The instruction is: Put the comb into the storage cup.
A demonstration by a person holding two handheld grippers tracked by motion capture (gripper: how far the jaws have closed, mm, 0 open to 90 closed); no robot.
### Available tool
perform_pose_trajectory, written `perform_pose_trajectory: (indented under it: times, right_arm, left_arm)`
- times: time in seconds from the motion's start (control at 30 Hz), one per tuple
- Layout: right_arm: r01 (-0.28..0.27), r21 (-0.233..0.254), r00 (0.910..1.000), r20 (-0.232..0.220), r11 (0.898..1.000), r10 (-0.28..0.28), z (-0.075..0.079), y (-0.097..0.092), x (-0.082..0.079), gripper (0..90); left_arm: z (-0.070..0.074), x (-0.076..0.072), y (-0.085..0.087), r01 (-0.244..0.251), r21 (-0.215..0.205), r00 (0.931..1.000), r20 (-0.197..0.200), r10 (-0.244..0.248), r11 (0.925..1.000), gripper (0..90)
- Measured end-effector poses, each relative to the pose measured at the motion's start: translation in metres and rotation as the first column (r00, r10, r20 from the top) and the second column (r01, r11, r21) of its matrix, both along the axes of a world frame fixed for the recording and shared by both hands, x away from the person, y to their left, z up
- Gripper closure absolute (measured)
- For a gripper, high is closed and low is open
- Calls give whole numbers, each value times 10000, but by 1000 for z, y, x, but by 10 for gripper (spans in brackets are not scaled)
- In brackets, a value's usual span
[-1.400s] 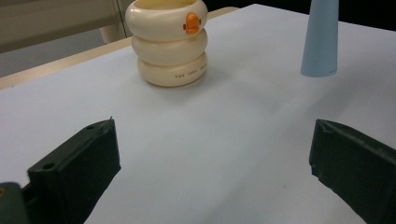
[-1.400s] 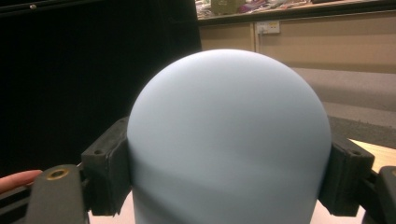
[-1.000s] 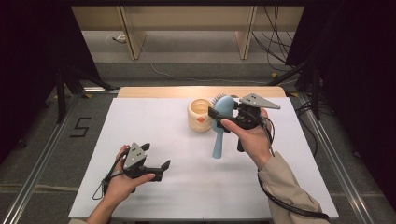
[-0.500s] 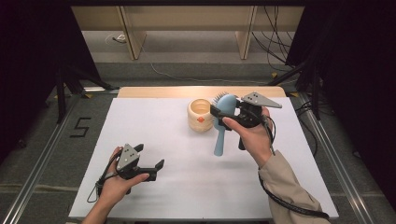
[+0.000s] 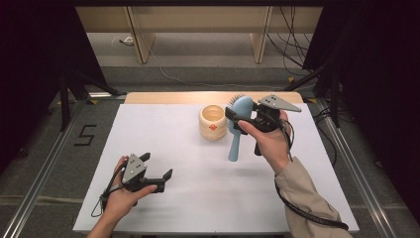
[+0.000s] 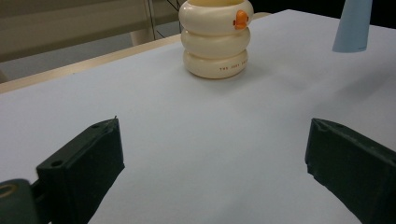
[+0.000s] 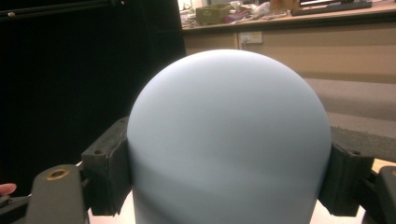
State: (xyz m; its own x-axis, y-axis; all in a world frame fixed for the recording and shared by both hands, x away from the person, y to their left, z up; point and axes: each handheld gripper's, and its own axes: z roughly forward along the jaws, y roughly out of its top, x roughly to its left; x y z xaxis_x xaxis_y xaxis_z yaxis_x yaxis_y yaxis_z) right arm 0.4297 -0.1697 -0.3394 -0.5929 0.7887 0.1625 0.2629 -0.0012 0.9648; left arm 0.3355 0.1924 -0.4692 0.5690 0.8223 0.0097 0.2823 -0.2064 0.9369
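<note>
White table (image 5: 163, 129), dark curtains behind. Right gripper (image 5: 236, 117): jaws clamped on the head of a blue hairbrush (image 5: 238, 130), handle hanging down beside a cream cup (image 5: 213, 122). Likely light, rigid, smooth; hold the head's sides. Left gripper (image 5: 157, 174): jaws apart, empty.

Two black hand-held grippers are seen, the left gripper (image 5: 157, 173) and the right gripper (image 5: 236, 119) each topped by a grey three-cornered plate dotted with small holes. Blocky black jaws with screw holes and a brass-coloured fitting are shown. Black cables trail away; a beige sleeve (image 5: 302, 193) is worn on the right.
</note>
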Motion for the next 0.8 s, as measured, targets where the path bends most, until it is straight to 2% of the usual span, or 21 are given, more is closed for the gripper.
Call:
perform_pose_trajectory:
  times: [0.23, 0.8]
  right_arm:
    - [88, 171, 9999, 113, 9998, -90, 3, -4, 2, 206]
    - [240, 35, 9995, 197, 9997, -241, 7, -2, 12, 206]
  left_arm:
    - [0, 0, 2, -76, -43, 10000, 44, 76, 10000, 39]
    - [0, 1, 0, -54, -60, 10000, 67, 54, 10000, 45]
